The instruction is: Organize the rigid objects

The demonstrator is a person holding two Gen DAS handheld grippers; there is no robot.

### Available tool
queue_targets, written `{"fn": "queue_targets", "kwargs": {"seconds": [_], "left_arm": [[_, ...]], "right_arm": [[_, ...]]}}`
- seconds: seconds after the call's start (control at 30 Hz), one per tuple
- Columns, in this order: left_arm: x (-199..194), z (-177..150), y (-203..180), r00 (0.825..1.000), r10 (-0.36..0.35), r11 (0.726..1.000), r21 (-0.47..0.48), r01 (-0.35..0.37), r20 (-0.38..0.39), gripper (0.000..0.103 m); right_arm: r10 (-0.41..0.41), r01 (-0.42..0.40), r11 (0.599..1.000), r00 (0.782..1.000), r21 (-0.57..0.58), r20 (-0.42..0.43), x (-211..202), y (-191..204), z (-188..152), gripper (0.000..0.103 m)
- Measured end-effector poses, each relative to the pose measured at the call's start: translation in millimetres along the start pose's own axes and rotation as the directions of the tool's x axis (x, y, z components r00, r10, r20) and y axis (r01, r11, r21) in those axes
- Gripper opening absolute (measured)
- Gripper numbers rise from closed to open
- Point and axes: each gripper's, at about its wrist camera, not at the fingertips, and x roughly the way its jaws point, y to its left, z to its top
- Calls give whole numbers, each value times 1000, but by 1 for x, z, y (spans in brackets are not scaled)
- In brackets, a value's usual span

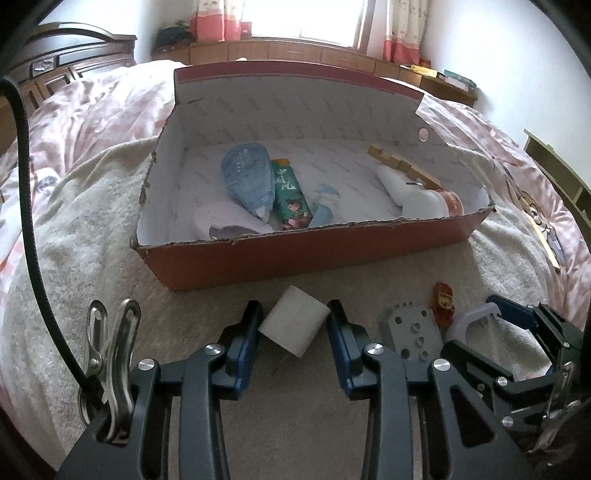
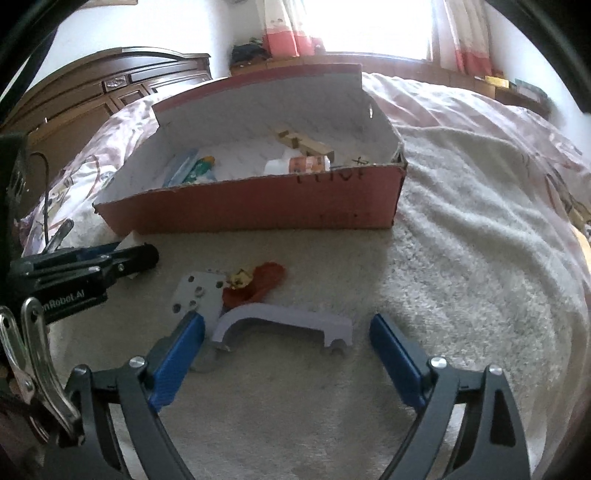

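A red box (image 1: 295,258) with a white inside sits on a cream blanket (image 1: 92,221) spread over a bed, its flap raised at the far side. Inside lie a blue pouch (image 1: 247,177), a green packet (image 1: 290,195) just right of it, a lilac piece (image 1: 221,225) at the near left, a white bottle (image 1: 410,192) at the right and a wooden piece (image 1: 402,166) behind the bottle. On the blanket in front of the box, the left claw (image 1: 295,321) is clenched on a white cylinder (image 1: 293,325), its blue pads pressed against the two sides; the cylinder lies tilted, one flat end toward the camera. To the right of it lies a grey block (image 1: 413,332) with round holes, and beyond that a small red toy (image 1: 443,302) with a yellow part. The right claw (image 2: 288,332) stands released, wide apart, low over the blanket. Between its fingers lies a pale lilac bracket (image 2: 288,321), arched at the left end and notched at the right; the right pad stands clear of it, and the left pad sits just beside the arched end, though I cannot tell whether it touches. In the right wrist view the grey block sits just beyond the left finger (image 2: 177,354), with the red toy touching its right edge. A window with pink-trimmed curtains (image 1: 214,18) fills the far wall.
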Motion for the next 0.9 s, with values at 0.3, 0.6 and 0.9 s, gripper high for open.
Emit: {"fn": "queue_targets", "kwargs": {"seconds": [0.3,0.6,0.9], "left_arm": [[0,0,1,1000,0,1000,-4,0,-1,37],[-8,0,2,1000,5,1000,-10,-5,13,37],[-27,6,-5,999,0,1000,10,0,43,37]], "right_arm": [[-59,59,998,998,-3,-9,-2,-9,-3,91],[-84,84,997,996,-3,4,-3,-9,-2,79],[-43,43,999,999,10,0,-12,-9,-1,79]]}}
